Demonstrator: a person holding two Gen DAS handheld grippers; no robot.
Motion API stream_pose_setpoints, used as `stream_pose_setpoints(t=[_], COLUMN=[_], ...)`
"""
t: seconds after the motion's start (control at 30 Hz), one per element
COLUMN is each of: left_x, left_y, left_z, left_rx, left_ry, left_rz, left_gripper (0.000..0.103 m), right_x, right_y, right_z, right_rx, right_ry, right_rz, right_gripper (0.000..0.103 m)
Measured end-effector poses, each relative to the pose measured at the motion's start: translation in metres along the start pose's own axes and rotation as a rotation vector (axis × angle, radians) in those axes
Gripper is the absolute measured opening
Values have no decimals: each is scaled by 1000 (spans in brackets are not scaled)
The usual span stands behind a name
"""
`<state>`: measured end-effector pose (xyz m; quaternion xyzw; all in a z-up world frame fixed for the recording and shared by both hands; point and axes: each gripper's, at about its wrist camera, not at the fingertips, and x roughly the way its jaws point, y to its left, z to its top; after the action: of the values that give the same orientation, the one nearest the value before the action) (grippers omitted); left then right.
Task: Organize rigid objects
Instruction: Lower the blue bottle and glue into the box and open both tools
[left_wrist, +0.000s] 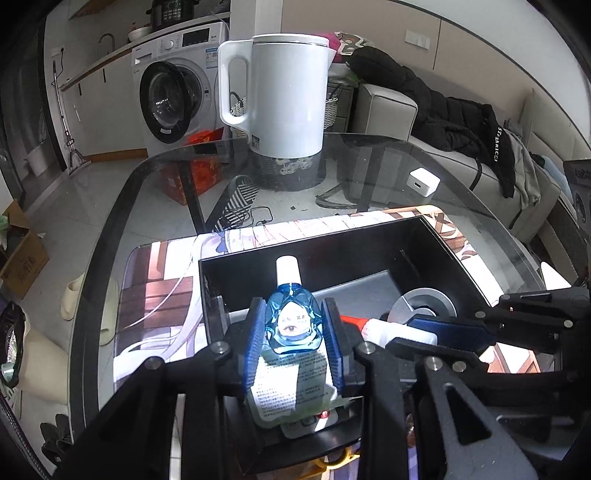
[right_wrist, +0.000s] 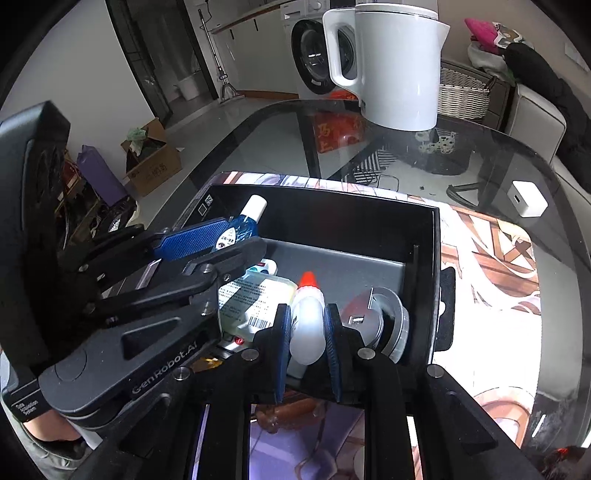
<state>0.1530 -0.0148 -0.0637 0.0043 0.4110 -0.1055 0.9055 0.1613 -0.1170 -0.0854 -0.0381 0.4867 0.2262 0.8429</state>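
A black open box sits on a printed mat on the glass table. My left gripper is shut on a small blue bottle with a white cap, held over the box; the bottle also shows in the right wrist view. My right gripper is shut on a white squeeze bottle with a red tip, low inside the box; it also shows in the left wrist view. A flat pack with printed text and a metal disc part lie in the box.
A tall white kettle stands at the table's far side. A small white charger cube lies on the glass to the right. A sofa with dark clothes is beyond the table; a washing machine is behind.
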Motion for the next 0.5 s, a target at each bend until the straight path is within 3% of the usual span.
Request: stream_pose_setpoints(t=[0.13,0.33,0.5], left_x=[-1,-20,-44], left_y=[0,-1,1], left_z=[-2,-7,-15], left_rx=[0,7,6], left_ry=[19,-9,-21], left_rz=[-5,-12,-42], left_gripper=[29,32,48], right_x=[-2,-13,-38], right_y=[-1,-5,-4], right_z=[-4,-9,-18], right_rx=[-6,12,15], right_ry=[-15,-39,-83], right_rz=[13,35,51], right_gripper=[19,29,29])
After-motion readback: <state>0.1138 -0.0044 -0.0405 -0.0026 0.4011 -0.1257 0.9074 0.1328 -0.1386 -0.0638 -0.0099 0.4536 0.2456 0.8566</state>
